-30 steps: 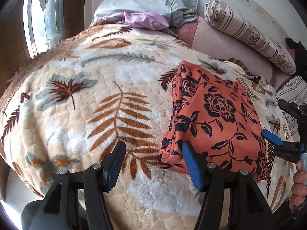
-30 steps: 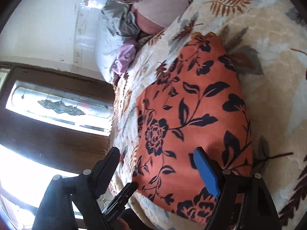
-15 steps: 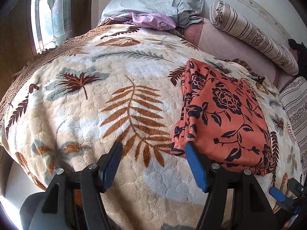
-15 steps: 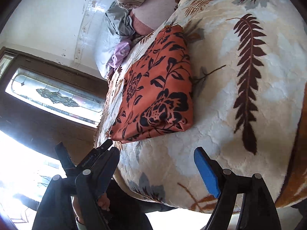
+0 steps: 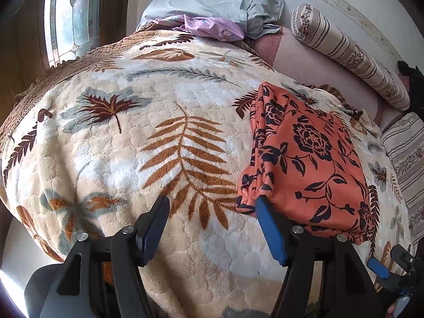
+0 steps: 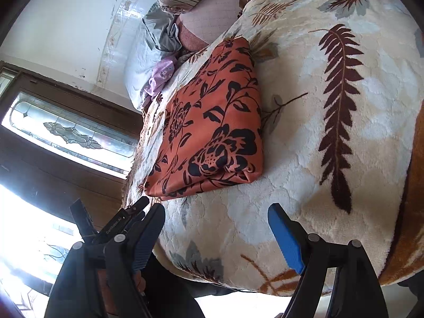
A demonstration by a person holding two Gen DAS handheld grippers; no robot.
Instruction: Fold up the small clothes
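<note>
A folded orange garment with black flowers point(image 5: 310, 159) lies flat on the leaf-patterned blanket point(image 5: 159, 137); it also shows in the right wrist view point(image 6: 212, 122). My left gripper point(image 5: 212, 212) is open and empty, just in front of the garment's near left corner, apart from it. My right gripper point(image 6: 216, 222) is open and empty, near the bed's front edge, a short way back from the garment's near folded edge. The right gripper's blue tip point(image 5: 377, 267) shows at the lower right of the left wrist view.
A grey pillow point(image 5: 212, 2) and a purple cloth point(image 5: 212, 25) lie at the head of the bed. A striped bolster point(image 5: 349, 55) lies along the wall. A stained-glass window point(image 5: 71, 18) stands at the left. The blanket point(image 6: 331, 106) drops off at the front edge.
Both grippers have pulled back from the folded garment toward the bed's front edge. The right gripper, over the garment a second ago, now sits off it. The garment lies still.
</note>
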